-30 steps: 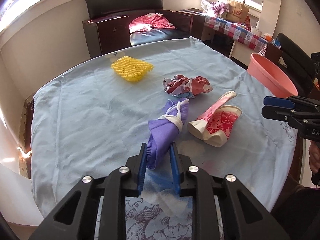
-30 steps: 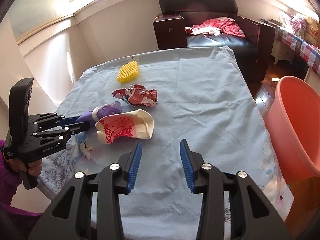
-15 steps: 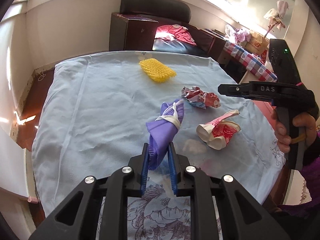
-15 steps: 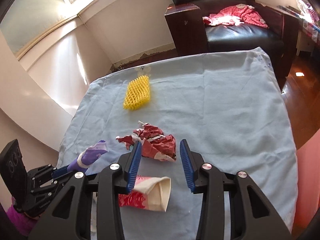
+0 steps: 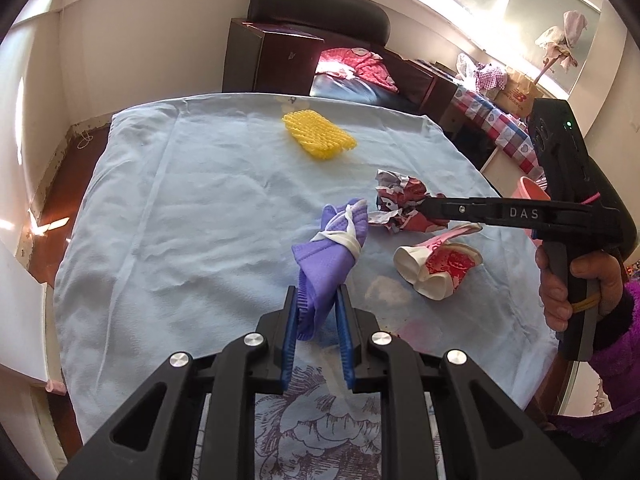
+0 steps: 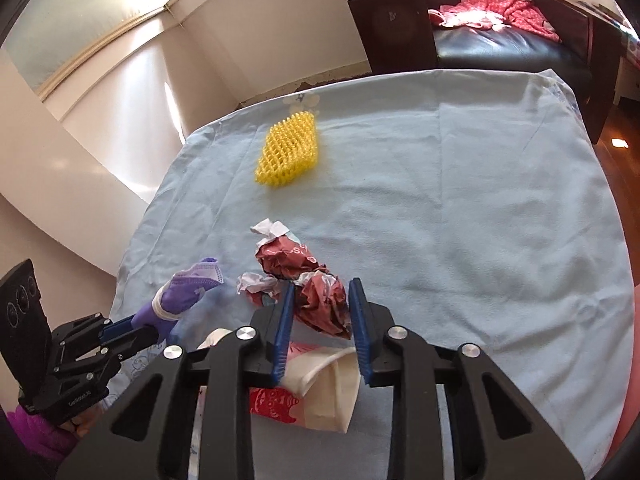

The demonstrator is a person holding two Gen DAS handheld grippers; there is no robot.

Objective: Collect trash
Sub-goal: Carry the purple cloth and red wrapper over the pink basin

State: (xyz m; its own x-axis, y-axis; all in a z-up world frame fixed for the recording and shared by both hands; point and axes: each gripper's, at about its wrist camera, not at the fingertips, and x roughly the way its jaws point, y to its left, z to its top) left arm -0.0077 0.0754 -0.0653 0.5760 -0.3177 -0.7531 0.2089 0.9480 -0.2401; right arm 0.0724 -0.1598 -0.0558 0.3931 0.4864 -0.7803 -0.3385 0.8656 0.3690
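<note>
At the counter (image 5: 192, 208), the left gripper (image 5: 318, 312) gripped a soft purple mask (image 5: 326, 256) by its tail while the right gripper's (image 6: 320, 320) parted fingers straddled a light, springy crumpled wrapper (image 6: 320, 304), yellow foam netting (image 6: 288, 150) at twelve o'clock.

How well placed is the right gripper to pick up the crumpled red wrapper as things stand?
Probably well placed: the right gripper is open with the crumpled red wrapper already between its fingers, nothing blocking. The crushed paper cup lies just below, apart from the wrapper.
</note>
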